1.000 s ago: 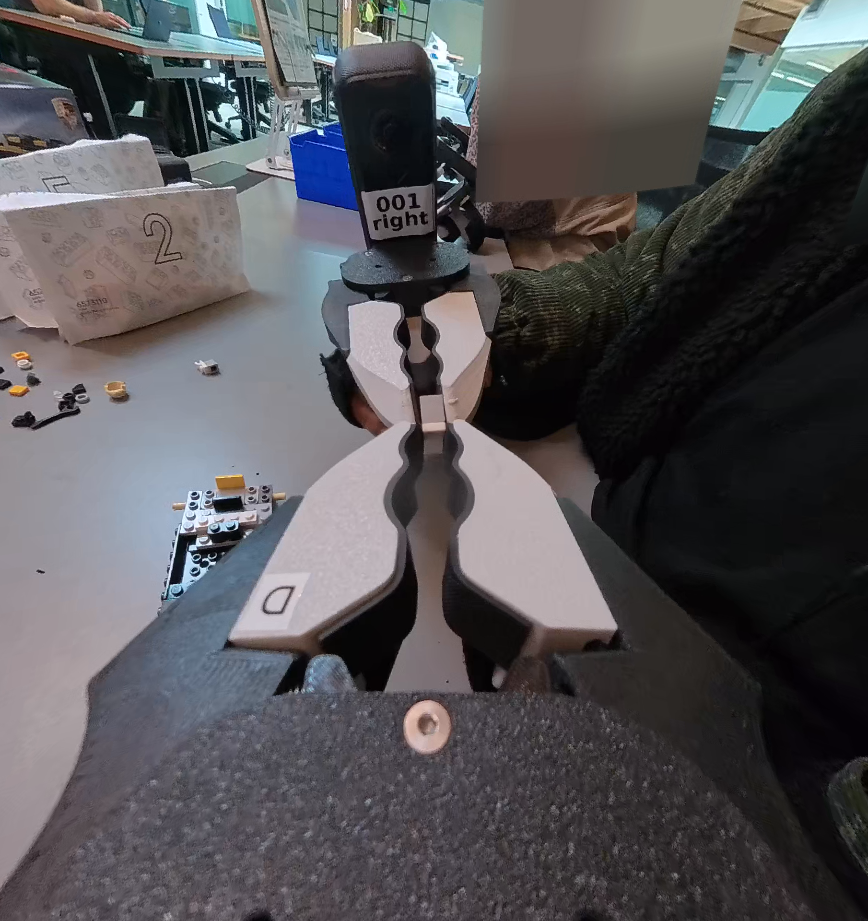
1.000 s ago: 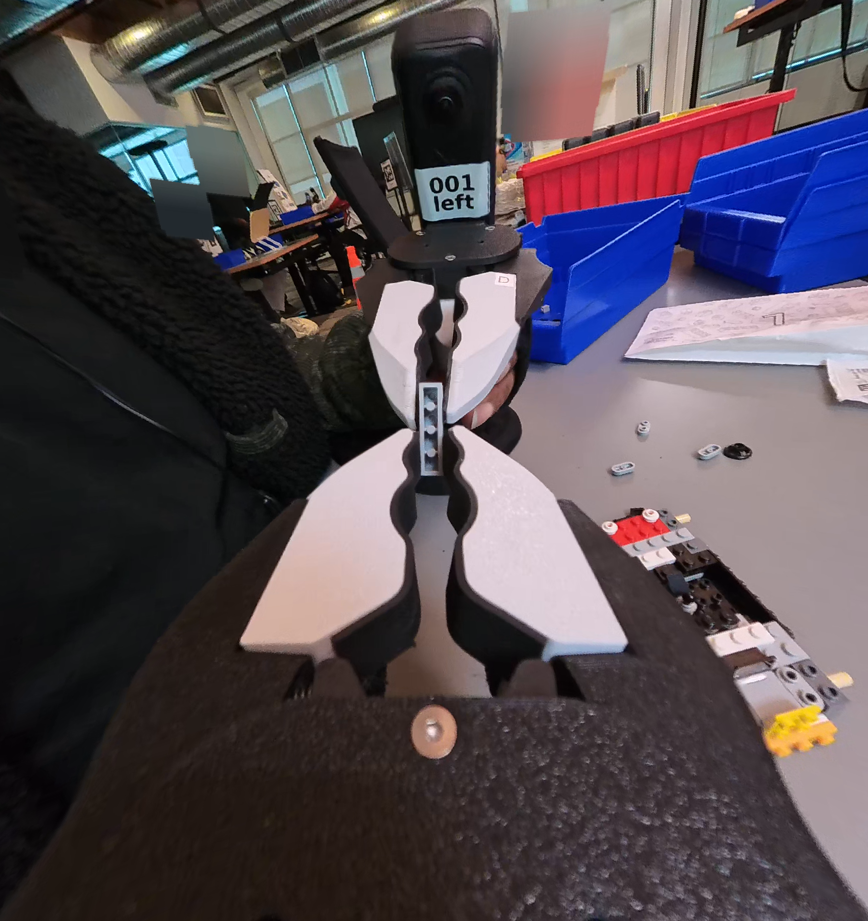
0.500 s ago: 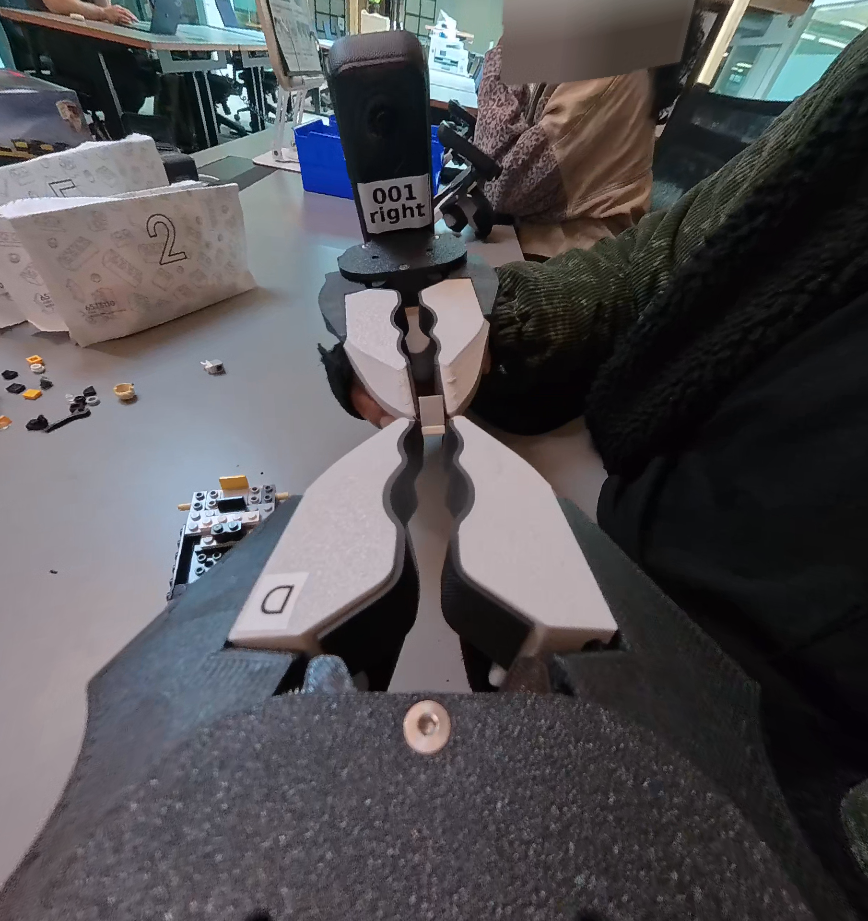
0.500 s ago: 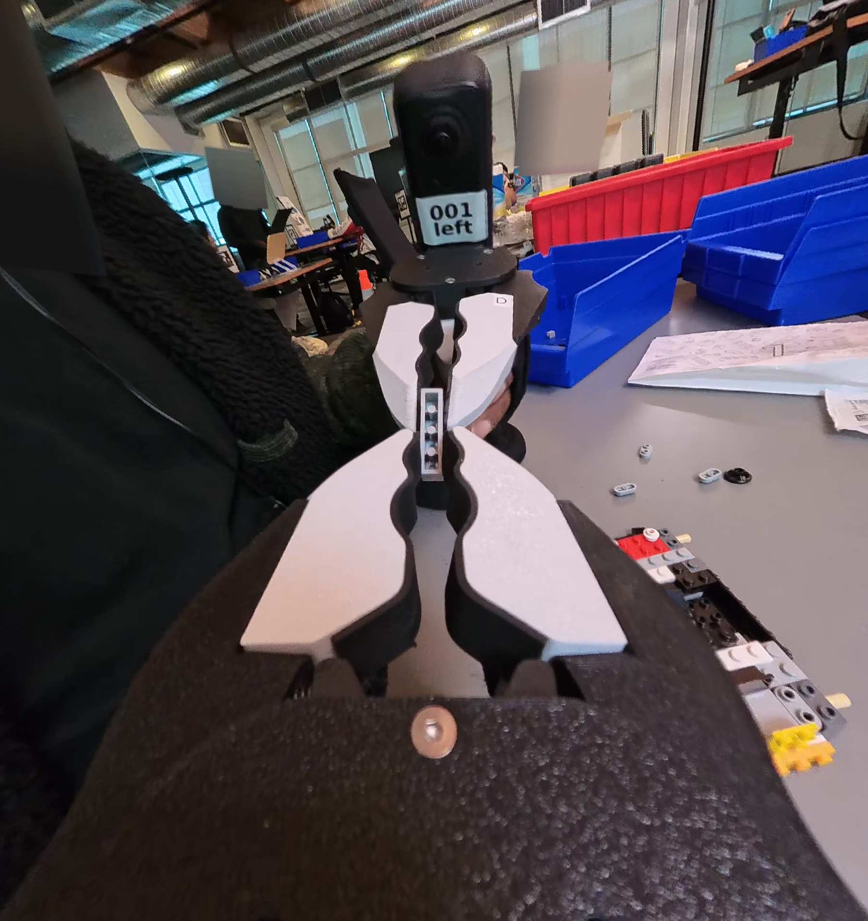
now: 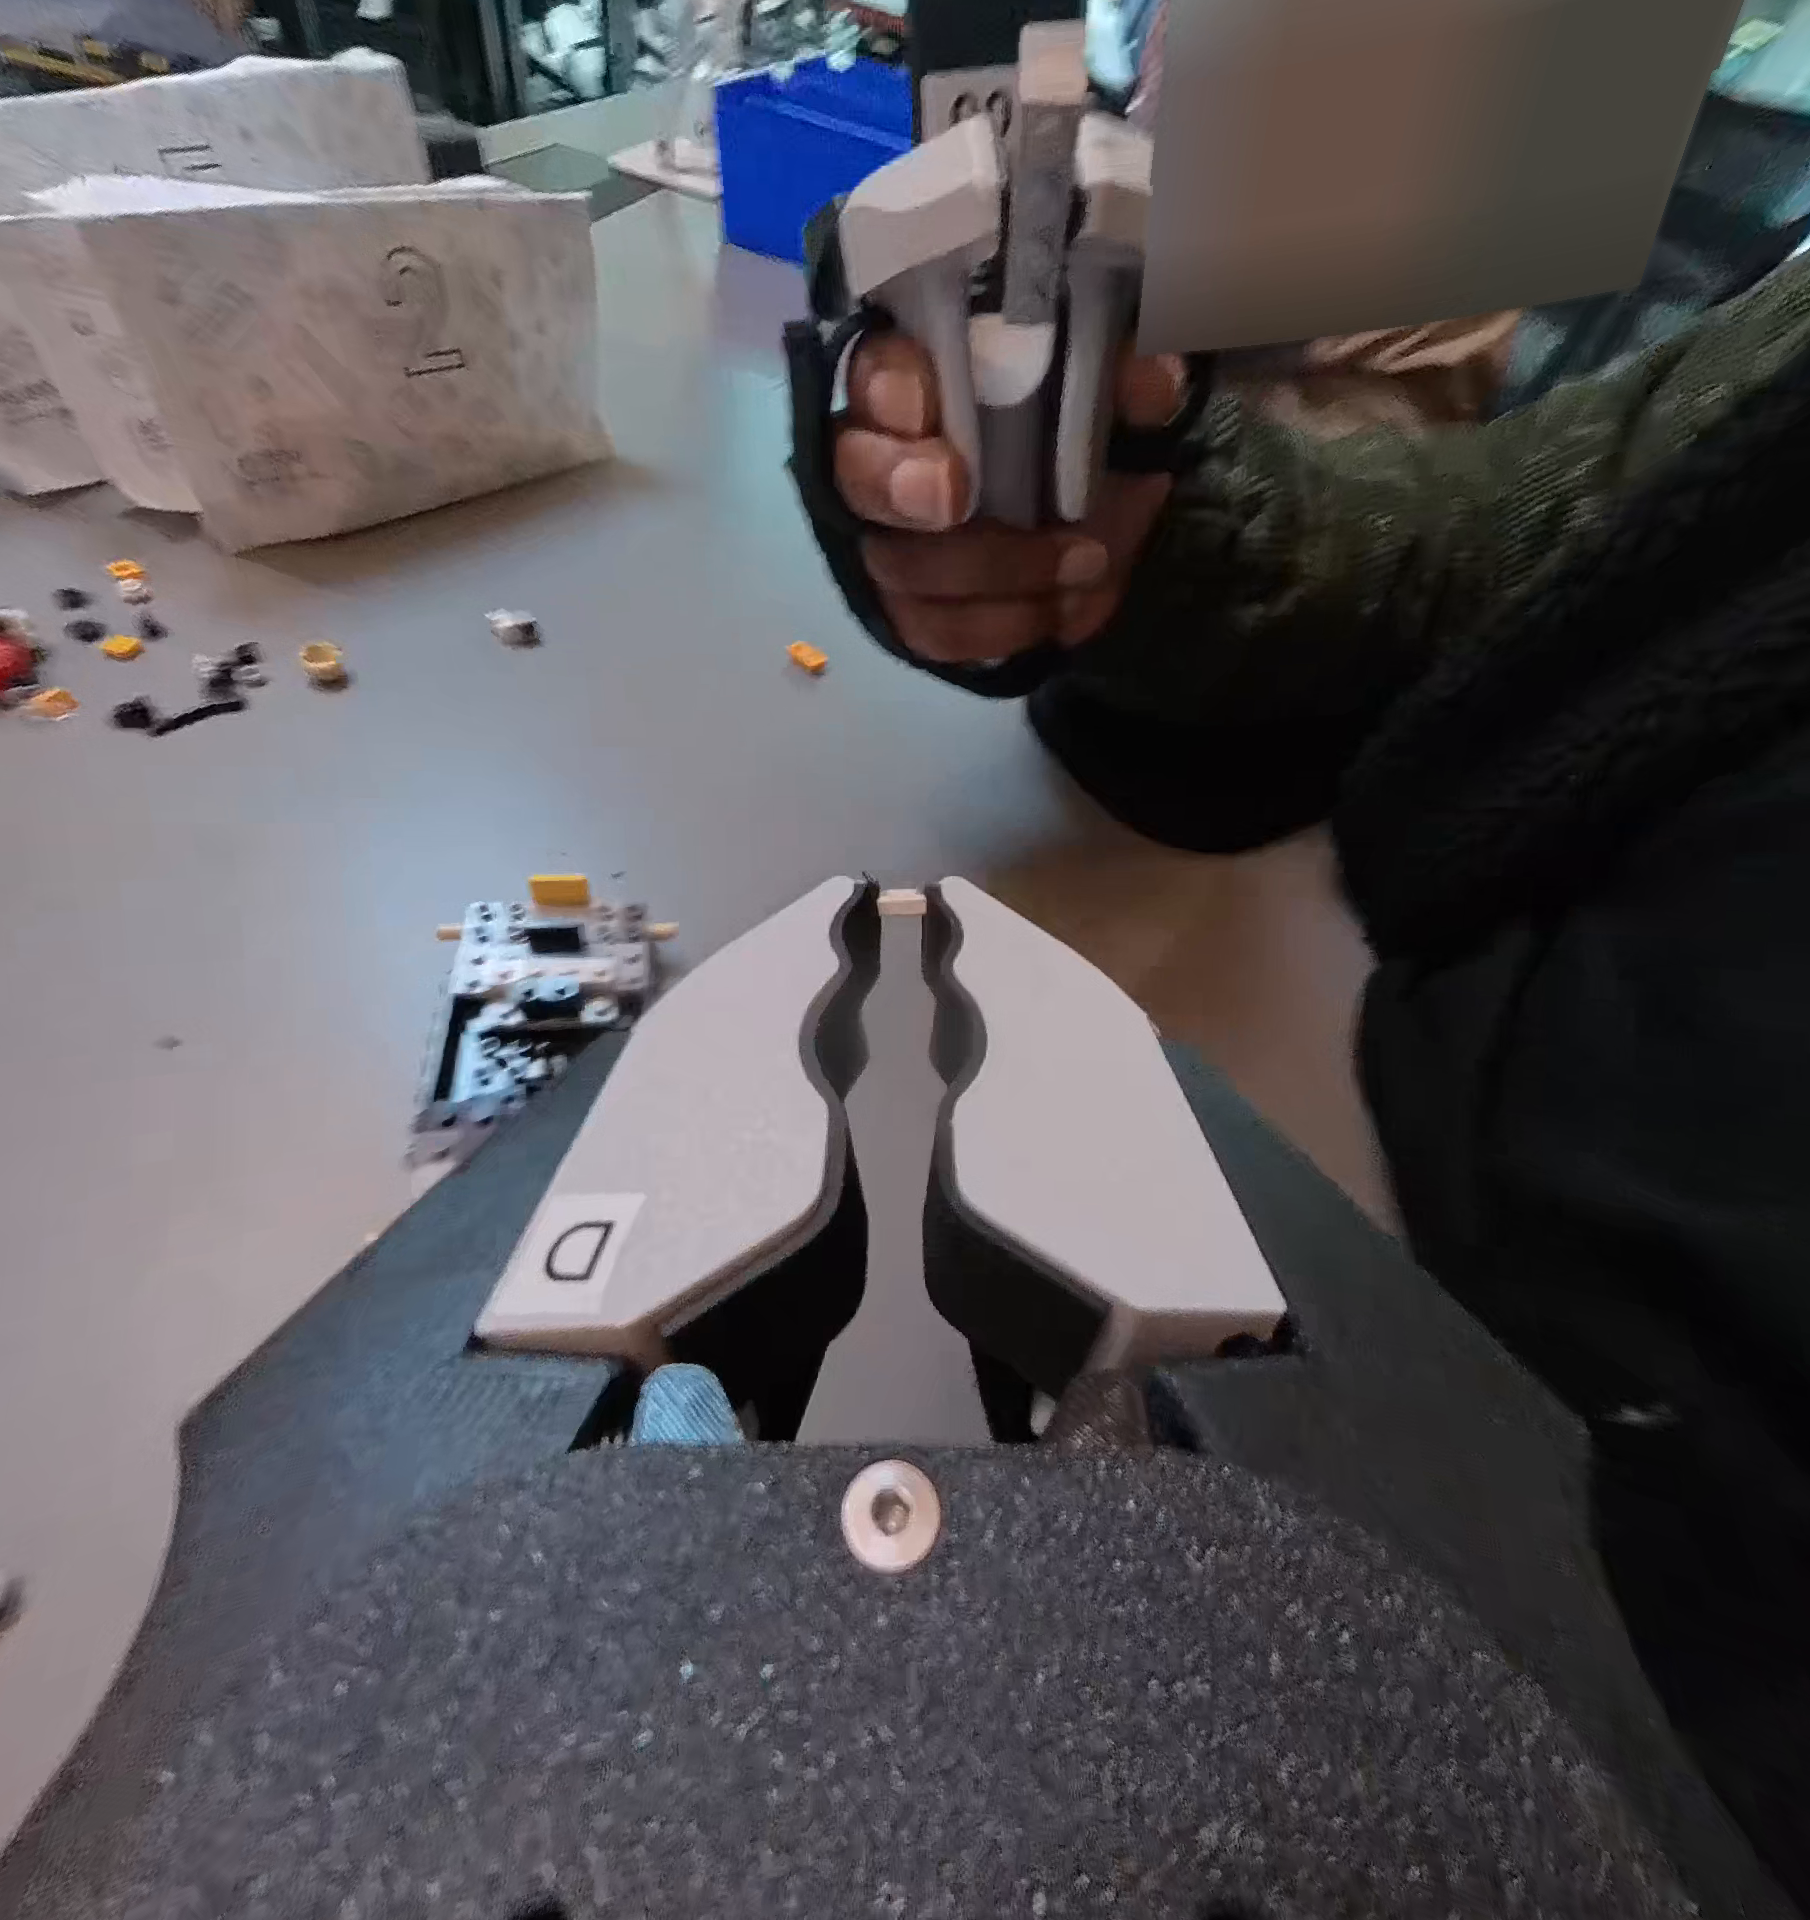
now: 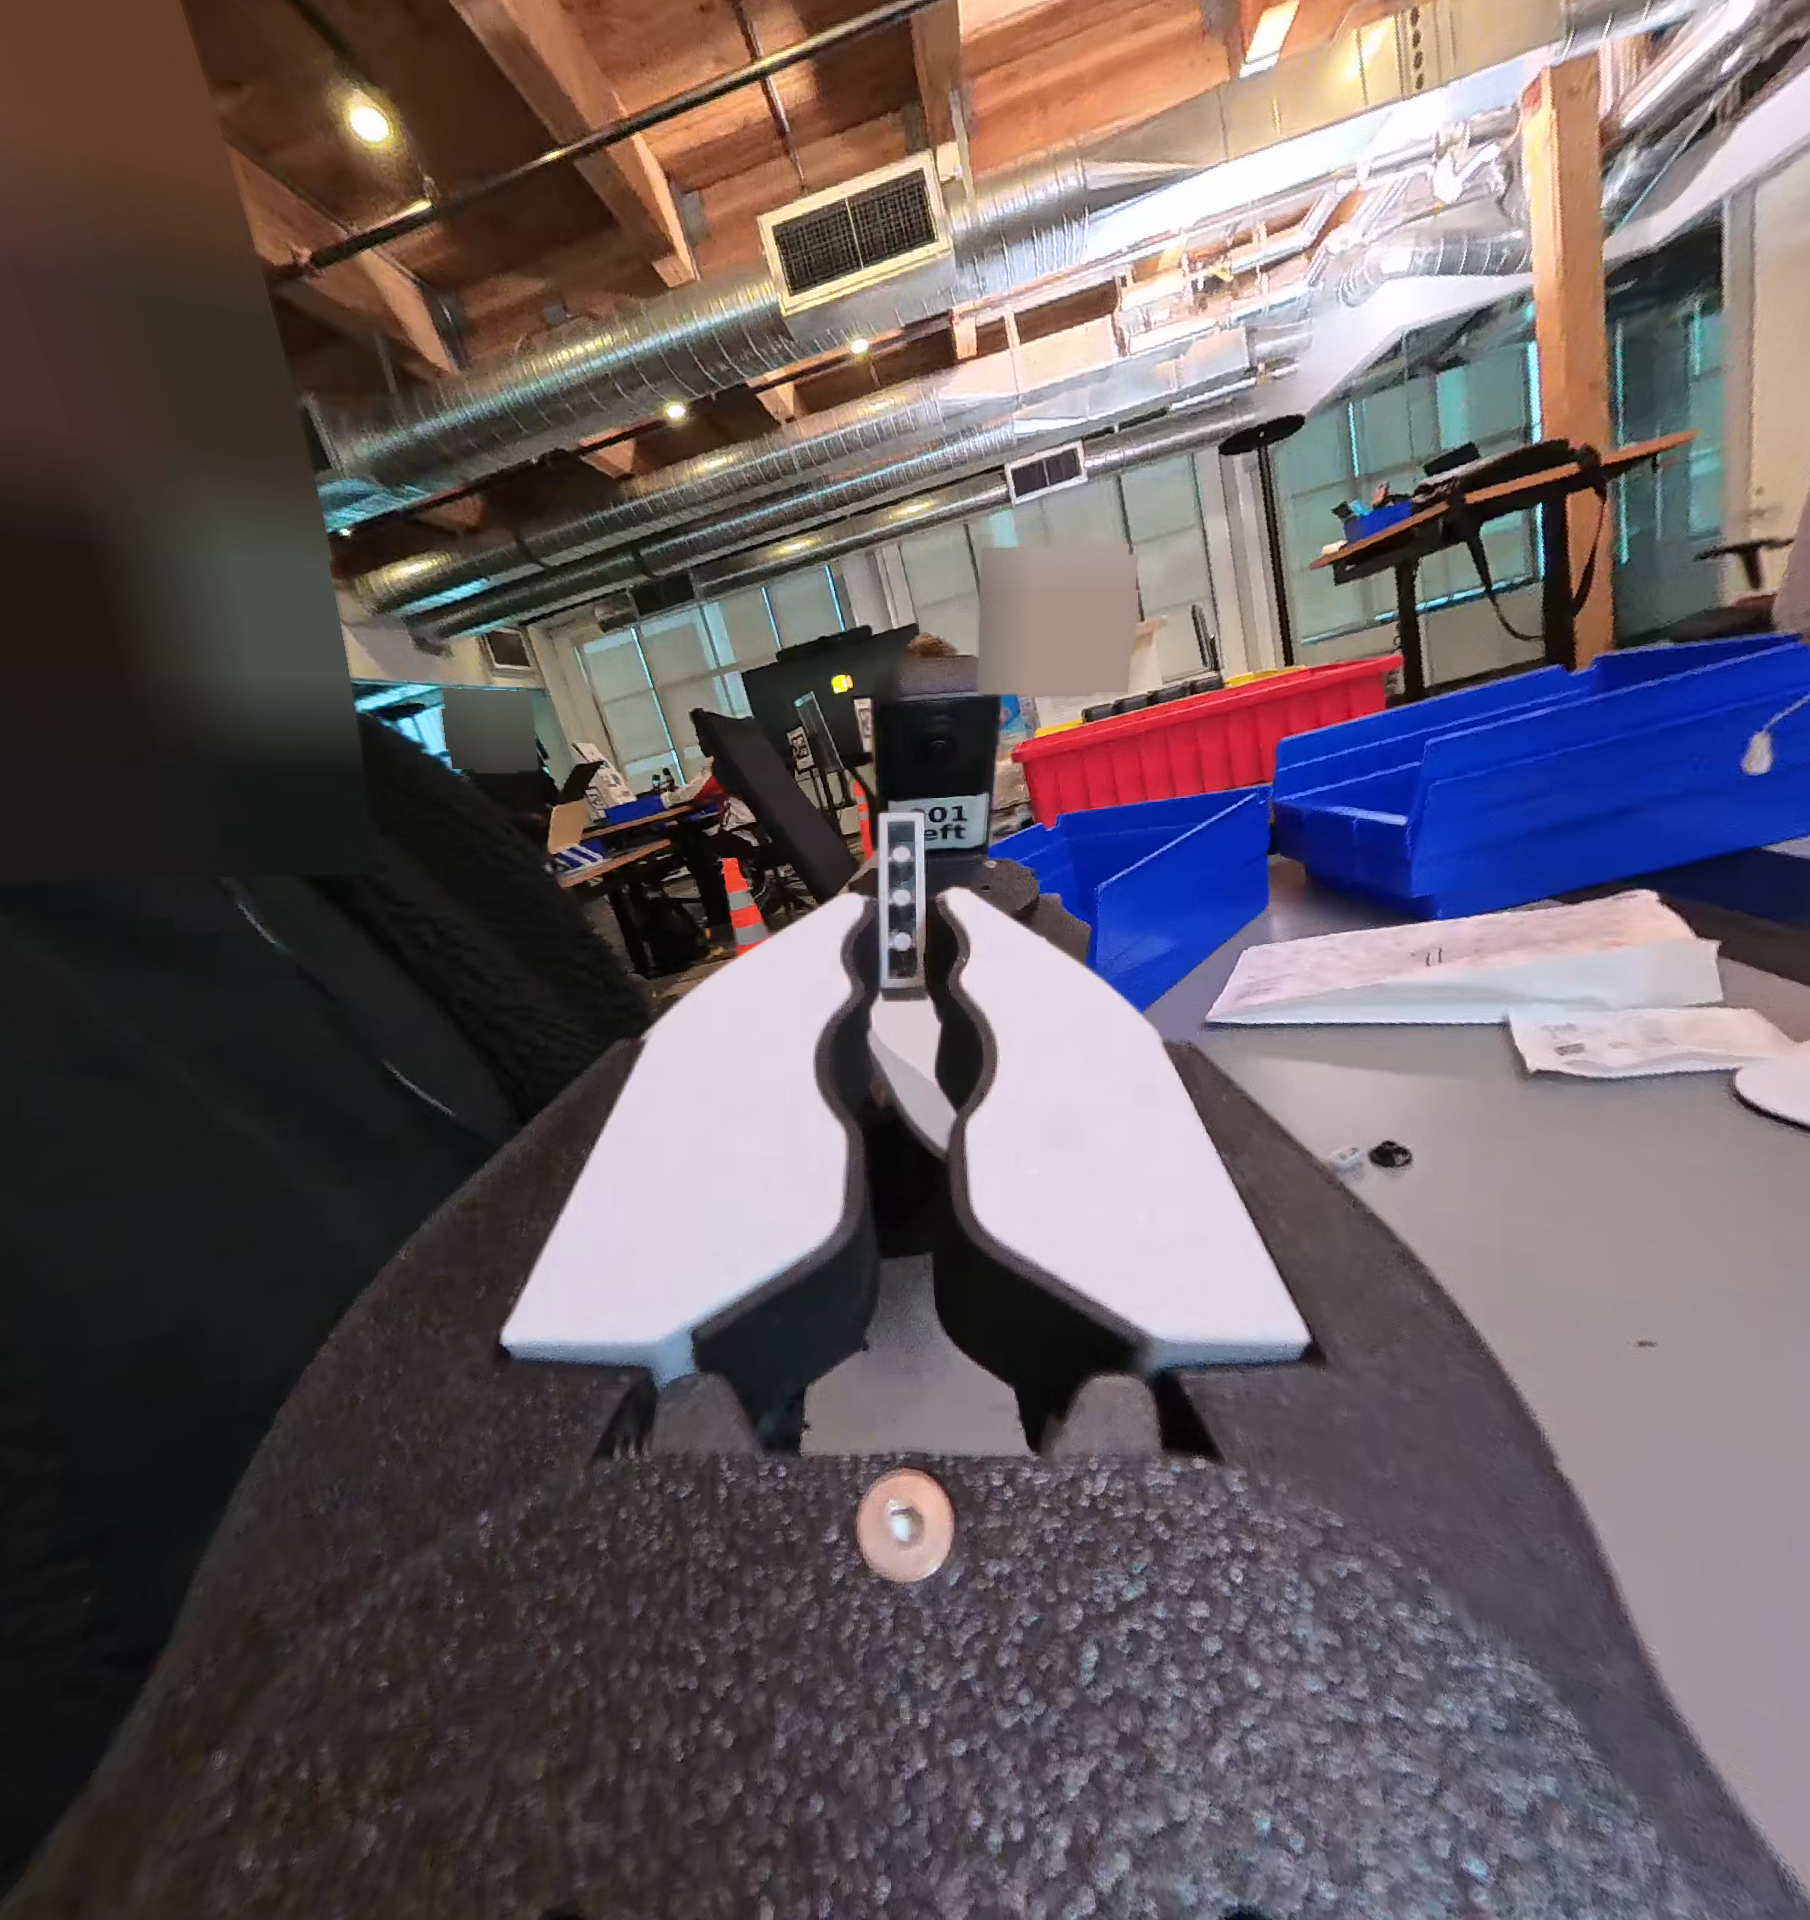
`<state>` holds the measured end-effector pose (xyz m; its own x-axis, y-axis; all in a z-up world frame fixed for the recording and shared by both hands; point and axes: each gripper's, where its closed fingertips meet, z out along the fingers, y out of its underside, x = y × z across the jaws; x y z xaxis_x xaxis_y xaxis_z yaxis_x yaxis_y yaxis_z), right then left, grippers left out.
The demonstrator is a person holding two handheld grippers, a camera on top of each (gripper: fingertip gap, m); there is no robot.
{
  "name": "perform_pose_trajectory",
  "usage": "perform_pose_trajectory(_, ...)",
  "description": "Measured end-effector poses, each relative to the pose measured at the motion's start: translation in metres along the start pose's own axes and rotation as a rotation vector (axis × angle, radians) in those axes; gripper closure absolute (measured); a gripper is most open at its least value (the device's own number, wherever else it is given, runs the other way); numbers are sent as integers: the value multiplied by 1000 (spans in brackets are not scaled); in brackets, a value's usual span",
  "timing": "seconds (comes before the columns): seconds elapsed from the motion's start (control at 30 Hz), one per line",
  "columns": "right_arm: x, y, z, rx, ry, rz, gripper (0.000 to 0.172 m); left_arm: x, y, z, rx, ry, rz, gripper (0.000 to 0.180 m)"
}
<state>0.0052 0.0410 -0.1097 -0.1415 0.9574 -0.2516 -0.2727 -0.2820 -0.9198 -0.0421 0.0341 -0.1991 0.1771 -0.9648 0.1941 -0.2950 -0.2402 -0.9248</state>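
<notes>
My left tongs (image 5: 902,902) pinch a small tan piece (image 5: 902,904) at their tips, most of it hidden between the pads. My right tongs (image 6: 903,914) clamp a narrow grey studded plate (image 6: 901,902) standing upright, its lower end tucked behind the pads. A blurry, half-covered brick assembly (image 5: 527,997) lies on the smooth grey counter (image 5: 257,883), left of the left tongs.

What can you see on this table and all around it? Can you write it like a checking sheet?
Surface: smooth grey table.
Job's things: half-built grey and black brick model lying flat.
Clutter: small loose orange, black and red brick pieces; white printed paper bags.
Grippers: left hand-held gripper pinches a small tan brick piece; right hand-held gripper pinches a narrow grey studded brick plate standing upright.
Cables: nothing seen.
Surroundings: blue plastic bins, red plastic bin, ceiling ducts.
</notes>
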Motion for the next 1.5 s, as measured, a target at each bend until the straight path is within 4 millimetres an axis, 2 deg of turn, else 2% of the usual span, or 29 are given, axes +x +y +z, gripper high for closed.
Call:
perform_pose_trajectory(0.07, 8, 5, 0, -25, 16, 24, 164, -12, 8, -3, -24, -77, 26, 172)
perform_pose_trajectory(0.27, 20, 25, 2, -92, 53, 75, 164, -40, 11, -27, -43, -258, 89, 173)
perform_pose_trajectory(0.4, 24, 33, 2, -125, 72, 90, 164, -71, 6, -60, -59, -499, 172, 173)
perform_pose_trajectory(0.43, 24, 35, 2, -130, 71, 95, 164, -78, 0, -74, -48, -584, 197, 173)
perform_pose_trajectory(0.5, 25, 36, 2, -135, 74, 98, 164, -90, -18, -117, -12, -794, 215, 173)
perform_pose_trajectory(0.57, 27, 36, 1, -128, 82, 97, 164, -98, -31, -174, 12, -1036, 191, 173)
perform_pose_trajectory(0.67, 28, 34, 1, -115, 97, 70, 164, -100, -29, -261, 41, -1339, 59, 173)
perform_pose_trajectory(0.7, 28, 33, 2, -113, 103, 56, 164, -100, -20, -286, 28, -1407, -7, 172)
perform_pose_trajectory(0.77, 27, 33, 2, -118, 107, 36, 164, -106, 14, -324, -80, -1493, -170, 171)
perform_pose_trajectory(0.8, 27, 34, 3, -122, 107, 32, 164, -110, 33, -336, -131, -1512, -243, 167)
perform_pose_trajectory(0.87, 27, 35, 4, -129, 108, 28, 164, -116, 64, -341, -209, -1496, -359, 154)
perform_pose_trajectory(0.93, 27, 36, 4, -130, 110, 30, 164, -118, 71, -339, -218, -1503, -356, 148)
perform_pose_trajectory(1.03, 28, 37, 4, -129, 114, 36, 164, -119, 64, -333, -192, -1511, -316, 139)
perform_pose_trajectory(1.1, 28, 37, 4, -130, 115, 35, 164, -118, 46, -330, -148, -1527, -231, 139)
perform_pose_trajectory(1.13, 28, 37, 4, -131, 116, 30, 164, -115, 31, -319, -99, -1497, -165, 139)
perform_pose_trajectory(1.2, 28, 39, 5, -146, 117, 21, 164, -105, -2, -273, -3, -1310, -30, 145)
perform_pose_trajectory(1.27, 26, 42, 7, -164, 112, 14, 164, -83, -32, -207, 110, -998, 57, 148)
perform_pose_trajectory(1.33, 24, 46, 9, -183, 106, 5, 164, -50, -53, -141, 204, -656, 82, 149)
perform_pose_trajectory(1.4, 20, 51, 12, -207, 94, -8, 164, -22, -58, -90, 213, -402, 87, 148)
perform_pose_trajectory(1.5, 13, 58, 17, -247, 61, -27, 164, 4, -54, -37, 138, -226, 132, 148)
